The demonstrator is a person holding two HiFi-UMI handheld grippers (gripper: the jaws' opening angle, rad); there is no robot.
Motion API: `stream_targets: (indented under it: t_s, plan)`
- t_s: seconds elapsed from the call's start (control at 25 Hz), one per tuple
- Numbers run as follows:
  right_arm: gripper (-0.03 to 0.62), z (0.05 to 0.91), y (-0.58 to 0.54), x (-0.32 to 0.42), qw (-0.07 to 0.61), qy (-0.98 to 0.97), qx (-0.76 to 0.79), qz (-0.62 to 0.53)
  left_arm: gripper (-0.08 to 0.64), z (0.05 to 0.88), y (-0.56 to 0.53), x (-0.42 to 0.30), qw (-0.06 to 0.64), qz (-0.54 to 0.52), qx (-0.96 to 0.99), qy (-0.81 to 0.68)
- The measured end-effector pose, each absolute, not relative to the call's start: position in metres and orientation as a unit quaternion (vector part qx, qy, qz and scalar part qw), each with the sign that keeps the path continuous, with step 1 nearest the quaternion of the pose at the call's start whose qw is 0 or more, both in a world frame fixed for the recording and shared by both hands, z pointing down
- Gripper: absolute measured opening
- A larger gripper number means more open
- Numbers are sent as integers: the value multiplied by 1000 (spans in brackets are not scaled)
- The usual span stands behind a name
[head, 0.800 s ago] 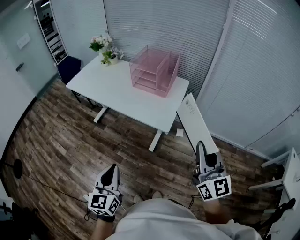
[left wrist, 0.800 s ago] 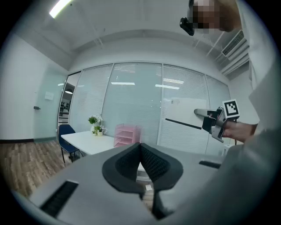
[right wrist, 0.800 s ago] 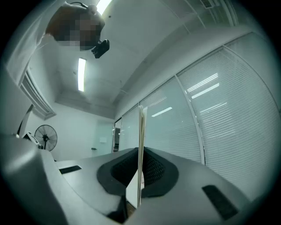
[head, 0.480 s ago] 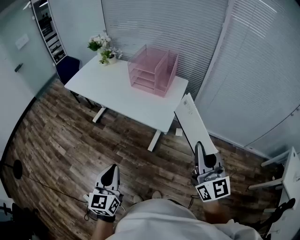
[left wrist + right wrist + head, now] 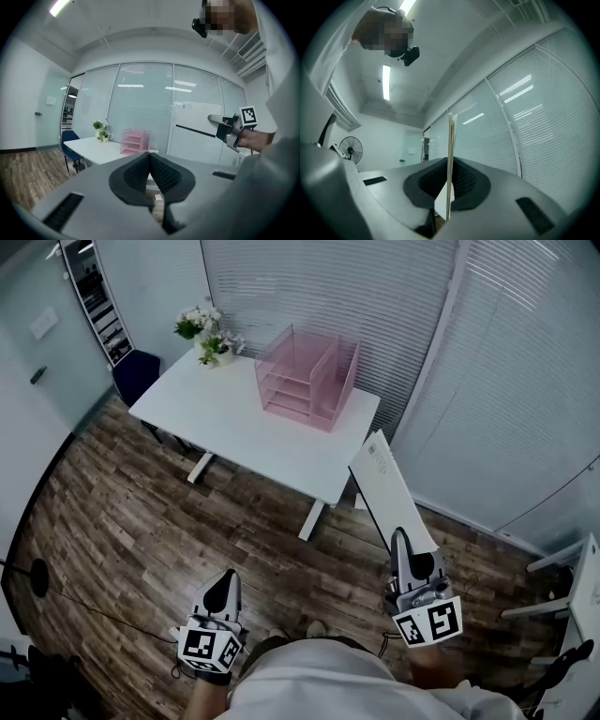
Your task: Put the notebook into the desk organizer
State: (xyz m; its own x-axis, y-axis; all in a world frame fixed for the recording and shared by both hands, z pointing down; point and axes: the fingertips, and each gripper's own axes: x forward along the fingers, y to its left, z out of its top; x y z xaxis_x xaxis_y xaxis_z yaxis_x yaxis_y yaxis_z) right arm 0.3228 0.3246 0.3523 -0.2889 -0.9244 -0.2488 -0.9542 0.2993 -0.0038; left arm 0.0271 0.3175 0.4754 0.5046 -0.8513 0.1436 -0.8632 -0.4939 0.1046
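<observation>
**A:** What is the room like from your end?

**B:** I see a white table (image 5: 234, 427) on a dark wood floor (image 5: 122, 521), with blinds (image 5: 328, 287) along the far side and the right. A pink desk organizer (image 5: 309, 379) stands on the far right part of the table. Flowers (image 5: 208, 334) sit on its far left corner, and a blue chair (image 5: 136, 379) is just beside that corner.

**A:** Has anything changed since the earlier frame?

**B:** Hardly anything. In my head view the table and organizer have shifted by a hair and no more. The notebook (image 5: 389, 488) is still up in the air in front of me, still well apart from the organizer. Both claws hang about where they hung before.

**A:** And the claws themselves?

**B:** My right claw (image 5: 398, 538) is clenched on the near end of the notebook. In the right gripper view the pads press on both of its faces, and it rises edge-on between them. It is thin and white, and it points away from me over the floor toward the table's near right corner. My left claw (image 5: 225, 579) is clenched too, with its pads meeting and nothing between them. It is low at my left side, above the floor.
</observation>
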Motion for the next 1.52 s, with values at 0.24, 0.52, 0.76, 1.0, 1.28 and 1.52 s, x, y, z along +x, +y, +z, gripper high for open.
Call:
stream_targets:
  t_s: [0.24, 0.52, 0.76, 1.0, 1.28, 1.52]
  plan:
    - [17, 362, 297, 320, 105, 800, -587, 63, 9, 499, 309, 18, 103, 52, 857, -503]
    - [17, 362, 241, 307, 95, 788, -603, 77, 9, 515, 238, 8, 115, 38, 866, -485]
    - [17, 356, 161, 280, 80, 755, -645, 92, 9, 528, 125, -14, 129, 35, 890, -436]
    - [17, 338, 44, 251, 63, 704, -701, 96, 9, 517, -17, -45, 131, 52, 916, -374]
    - [17, 307, -60, 228, 51, 646, -753, 116, 9, 521, -133, -84, 141, 74, 931, -328]
    - [17, 292, -133, 222, -5, 631, -762, 143, 9, 533, -179, -91, 158, 73, 934, -312]
